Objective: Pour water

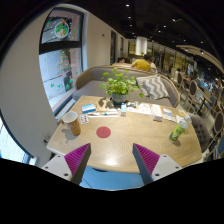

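- Gripper [112, 160]: two fingers with magenta pads [78, 157], spread wide apart, nothing held between them; raised above the near edge of the bench and looking down its length.
- Bench [125, 145]: pale wooden top, running away from the fingers; its near stretch between the fingers carries nothing.
- Red coaster [103, 131]: flat round disc, lying on the bench just beyond the fingers, a little toward the left finger.
- Jar [72, 124]: upright, light-coloured vessel with a darker band at the top, standing left of the coaster and beyond the left finger (likely the pouring vessel, though contents cannot be made out).
- Green cup [177, 132]: small green container near the right edge of the bench, well apart from the jar and beyond the right finger; possibly the receiving vessel, a judgement only.
- Papers and books [95, 108]: scattered flat items mid-bench, behind the jar.
- Potted plant [120, 87]: leafy, in a dark pot, at the far middle of the bench.
- Sofa [140, 85]: curved seating with cushions beyond the bench.
- Task status: not begun as far as shown. No vessel is grasped, none is tilted. Left to do: approach the jar, close on it, carry it to the receiver, pour.
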Tool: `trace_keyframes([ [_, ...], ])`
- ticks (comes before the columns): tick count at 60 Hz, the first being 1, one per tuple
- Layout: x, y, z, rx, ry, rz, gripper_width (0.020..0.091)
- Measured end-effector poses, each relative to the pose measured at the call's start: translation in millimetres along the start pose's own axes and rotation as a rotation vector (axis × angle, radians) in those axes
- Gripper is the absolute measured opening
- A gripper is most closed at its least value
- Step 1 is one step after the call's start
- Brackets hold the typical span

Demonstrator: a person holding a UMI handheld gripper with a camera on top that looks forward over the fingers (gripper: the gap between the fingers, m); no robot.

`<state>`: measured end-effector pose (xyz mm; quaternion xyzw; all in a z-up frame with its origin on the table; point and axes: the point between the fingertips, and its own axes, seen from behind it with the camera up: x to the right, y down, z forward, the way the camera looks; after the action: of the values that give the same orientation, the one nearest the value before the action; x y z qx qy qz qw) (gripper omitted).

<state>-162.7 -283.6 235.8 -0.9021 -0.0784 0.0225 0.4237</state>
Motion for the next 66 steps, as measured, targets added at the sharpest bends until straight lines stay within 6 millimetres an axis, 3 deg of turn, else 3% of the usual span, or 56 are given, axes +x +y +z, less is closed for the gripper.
trace_keyframes([
  [7,25,8,-4,-0.007,0.043,0.019,0.0857],
  [19,106,26,6,0.001,0.104,0.033,0.0858],
  [32,204,47,31,0.015,0.156,0.065,0.0859],
  [52,364,56,113,0.066,0.187,0.091,0.0859],
  [60,403,51,158,0.077,0.165,0.127,0.0856],
  [66,418,45,191,0.089,0.14,0.135,0.0858],
])
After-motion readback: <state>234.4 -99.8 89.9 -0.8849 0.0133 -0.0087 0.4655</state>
